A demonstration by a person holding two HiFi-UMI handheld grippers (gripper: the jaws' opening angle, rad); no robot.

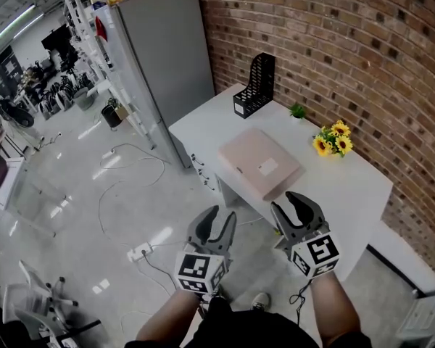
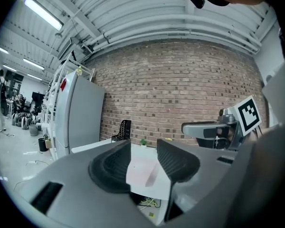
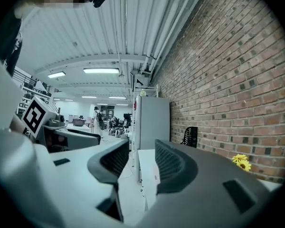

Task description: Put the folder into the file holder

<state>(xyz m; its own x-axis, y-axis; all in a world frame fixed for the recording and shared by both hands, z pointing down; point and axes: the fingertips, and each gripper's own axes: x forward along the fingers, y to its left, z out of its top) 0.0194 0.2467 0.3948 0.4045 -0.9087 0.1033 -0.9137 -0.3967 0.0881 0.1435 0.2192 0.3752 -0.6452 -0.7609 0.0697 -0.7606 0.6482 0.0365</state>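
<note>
A pale pink folder (image 1: 259, 164) lies flat in the middle of the white table (image 1: 351, 183), with a white label on its top. The black mesh file holder (image 1: 255, 85) stands upright at the table's far corner, against the brick wall. Both grippers hover off the table's near edge, short of the folder. My left gripper (image 1: 221, 216) is open with nothing between its jaws; in the left gripper view the folder (image 2: 142, 170) shows through the gap and the file holder (image 2: 122, 129) stands far behind. My right gripper (image 1: 290, 203) is open and empty too, close to the table's edge.
A tall grey cabinet (image 1: 170, 49) stands left of the table's far end. Yellow sunflowers (image 1: 332, 140) and a small green plant (image 1: 298, 111) sit by the brick wall. Cables and a power strip (image 1: 141, 251) lie on the floor below the left gripper.
</note>
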